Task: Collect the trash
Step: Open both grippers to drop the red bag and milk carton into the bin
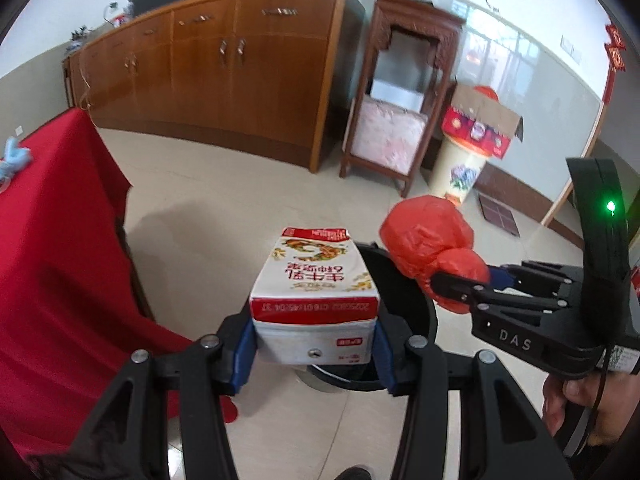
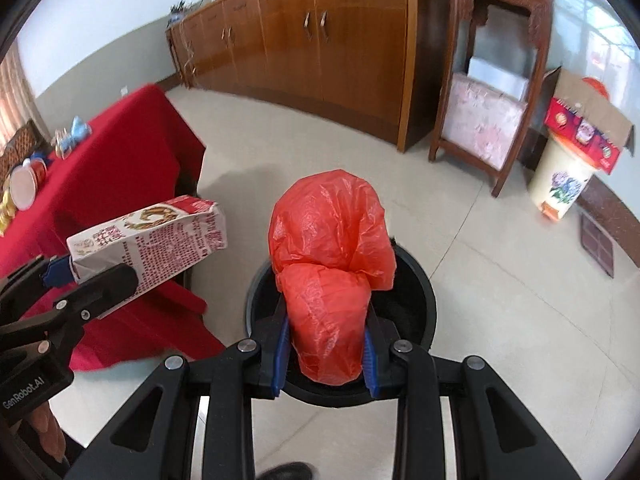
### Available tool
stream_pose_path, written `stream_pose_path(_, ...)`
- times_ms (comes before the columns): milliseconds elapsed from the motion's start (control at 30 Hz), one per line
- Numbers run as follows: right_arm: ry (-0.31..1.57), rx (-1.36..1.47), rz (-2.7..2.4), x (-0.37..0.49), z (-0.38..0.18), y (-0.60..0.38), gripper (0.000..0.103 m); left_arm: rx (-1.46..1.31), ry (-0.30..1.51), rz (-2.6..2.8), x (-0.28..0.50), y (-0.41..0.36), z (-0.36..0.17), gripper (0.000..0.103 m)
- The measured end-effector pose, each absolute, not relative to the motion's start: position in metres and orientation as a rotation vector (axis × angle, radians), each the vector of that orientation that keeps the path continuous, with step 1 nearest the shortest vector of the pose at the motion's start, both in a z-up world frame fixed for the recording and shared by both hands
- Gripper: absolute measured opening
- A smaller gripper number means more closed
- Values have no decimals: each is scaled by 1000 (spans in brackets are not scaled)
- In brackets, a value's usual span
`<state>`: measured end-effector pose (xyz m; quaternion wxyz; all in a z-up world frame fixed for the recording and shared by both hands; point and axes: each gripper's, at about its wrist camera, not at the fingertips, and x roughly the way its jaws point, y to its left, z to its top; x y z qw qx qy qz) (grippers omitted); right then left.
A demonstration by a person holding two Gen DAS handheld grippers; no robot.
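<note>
The left gripper (image 1: 314,354) has its jaws clamped on a milk carton (image 1: 316,280); the right gripper (image 2: 326,354) pinches a crumpled red plastic bag (image 2: 330,256). Both hang above the black bin (image 2: 420,304). A red-draped surface (image 2: 120,168) stands left, wooden cabinets (image 2: 320,40) far behind.

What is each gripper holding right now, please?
Left gripper: shut on the white-and-red milk carton.
Right gripper: shut on the crumpled red plastic bag.
</note>
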<state>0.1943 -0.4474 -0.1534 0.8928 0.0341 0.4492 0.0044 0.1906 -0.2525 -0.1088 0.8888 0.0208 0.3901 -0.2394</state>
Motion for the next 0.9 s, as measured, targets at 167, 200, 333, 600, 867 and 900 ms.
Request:
stream_pose_path(167, 1004, 69, 55, 214, -190, -469, 32, 31, 866, -482, 206, -270, -137, 50)
stream_pose_path(200, 1016, 69, 64, 217, -197, -473, 32, 21, 886, -483, 210, -274, -144, 50)
stream_pose_path(333, 1074, 80, 100, 232, -230, -485, 35, -22, 947, -497, 222, -281, -167, 59)
stream_pose_path(600, 1135, 93, -54, 243, -264, -512, 91, 77, 884, -253, 211, -239, -162, 99)
stream_pose_path(867, 1077, 121, -114, 234, -239, -504, 103, 73, 862, -208, 204, -214, -148, 100)
stream_pose_path(900, 1069, 113, -108, 234, -237, -502, 103, 73, 860, -210, 206, -216, -147, 100)
